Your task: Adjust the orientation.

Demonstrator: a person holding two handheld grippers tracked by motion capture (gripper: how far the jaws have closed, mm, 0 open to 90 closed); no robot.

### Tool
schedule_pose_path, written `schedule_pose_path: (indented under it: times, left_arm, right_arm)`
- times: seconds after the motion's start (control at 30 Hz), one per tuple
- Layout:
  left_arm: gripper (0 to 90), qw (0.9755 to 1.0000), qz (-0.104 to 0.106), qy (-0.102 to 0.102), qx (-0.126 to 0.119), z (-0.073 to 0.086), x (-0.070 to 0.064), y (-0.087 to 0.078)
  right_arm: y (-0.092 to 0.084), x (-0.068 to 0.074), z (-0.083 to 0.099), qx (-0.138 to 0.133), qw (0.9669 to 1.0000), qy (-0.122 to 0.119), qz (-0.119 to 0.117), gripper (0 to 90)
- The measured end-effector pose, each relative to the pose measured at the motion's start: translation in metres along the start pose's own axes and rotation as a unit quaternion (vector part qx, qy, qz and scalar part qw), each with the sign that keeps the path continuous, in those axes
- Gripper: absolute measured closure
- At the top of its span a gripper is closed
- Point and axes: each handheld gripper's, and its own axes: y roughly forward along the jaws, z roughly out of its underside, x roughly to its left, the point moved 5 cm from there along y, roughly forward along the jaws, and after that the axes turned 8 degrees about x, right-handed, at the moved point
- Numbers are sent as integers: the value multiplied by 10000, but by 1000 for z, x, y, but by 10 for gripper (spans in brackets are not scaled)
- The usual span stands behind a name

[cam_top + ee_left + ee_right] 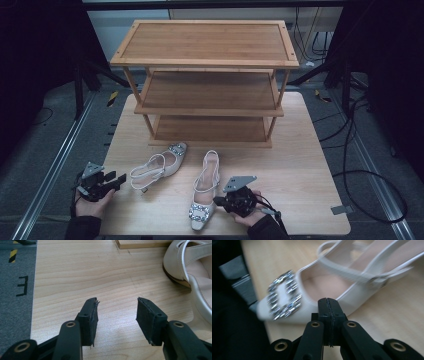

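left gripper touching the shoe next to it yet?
Apart. In the left gripper view the left gripper has open jaws with bare table between them; the shoe lies off to the side, clear of both pads.

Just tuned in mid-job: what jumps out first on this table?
A three-tier wooden shoe rack stands at the far side of the table, its shelves bare. In front of it lie two pale slingback shoes with glittering buckles: the left shoe on its side, the right shoe pointing its toe toward the person. The right gripper, jaws shut, sits beside that toe; the left gripper waits open near the table's left edge.
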Motion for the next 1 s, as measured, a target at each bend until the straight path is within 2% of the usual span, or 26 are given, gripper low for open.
schedule_pose_path:
  times: [0.03,0.2,0.27,0.47,0.57,0.63,0.7,1.0]
  left_arm:
    - [502,10000,-1,5,-12,0,0,0]
    - [502,10000,-12,12,-10,0,-1,-1]
    - [502,10000,-9,5,-19,0,-1,0]
    - [504,10000,-28,-9,-14,0,0,-1]
    - [504,10000,-33,-4,-22,0,0,-1]
    - [505,10000,-32,-12,-27,0,0,-1]
    - [505,10000,-27,-18,-32,0,1,-1]
    - [507,10000,-28,-25,-48,-1,1,-1]
  right_arm:
    - [2,10,7,66,9998,-115,-157,900]
    - [7,23,14,247,9991,-212,-284,900]
    - [15,30,15,332,9986,-236,-343,900]
    - [24,36,9,221,9985,-187,-459,900]
    - [37,45,-3,83,9997,-146,-191,900]
    - [40,47,-6,53,9999,-89,-137,900]
    - [50,47,-16,-49,9999,-33,81,900]
    - [74,39,-45,-223,9988,159,412,900]
